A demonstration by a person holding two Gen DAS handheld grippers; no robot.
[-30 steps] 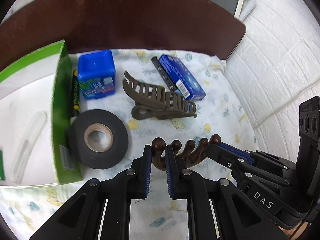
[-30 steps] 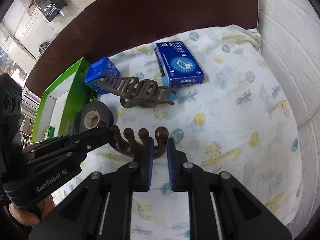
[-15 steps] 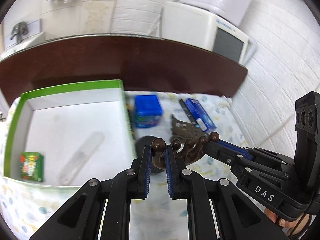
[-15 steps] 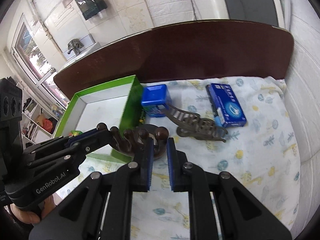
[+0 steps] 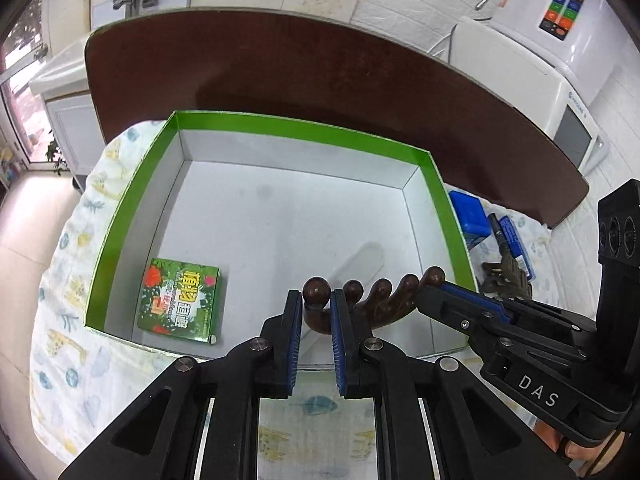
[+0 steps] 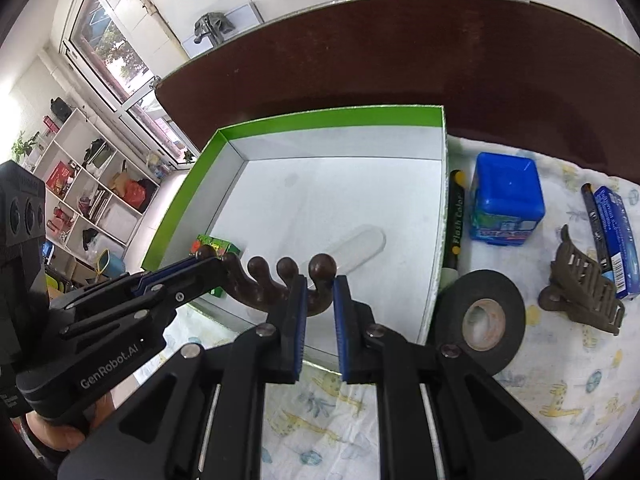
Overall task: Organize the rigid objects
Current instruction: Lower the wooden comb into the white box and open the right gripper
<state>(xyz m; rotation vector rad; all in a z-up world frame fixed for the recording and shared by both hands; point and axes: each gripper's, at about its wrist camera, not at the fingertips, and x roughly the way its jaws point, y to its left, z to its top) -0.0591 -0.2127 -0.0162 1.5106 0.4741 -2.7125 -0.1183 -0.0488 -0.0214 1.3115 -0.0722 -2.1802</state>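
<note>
Both grippers hold one dark brown knobbed rack (image 5: 372,300), each shut on one end. My left gripper (image 5: 316,312) clamps its left knob; my right gripper (image 6: 320,300) clamps the opposite end, and the rack also shows in the right wrist view (image 6: 264,280). The rack hangs above the near edge of the green box (image 5: 132,200) with a white inside (image 6: 184,196). Inside lie a green printed packet (image 5: 178,306) and a clear flat strip (image 6: 356,248).
Right of the box on the printed cloth lie a black tape roll (image 6: 480,320), a blue tub (image 6: 506,200), a marker (image 6: 454,224), a brown hair claw (image 6: 580,292) and a blue carton (image 6: 618,240). A dark wooden headboard (image 5: 320,80) runs behind.
Both grippers carried the rack up and left, from over the cloth by the tape roll to above the green box. The grip has not changed.
</note>
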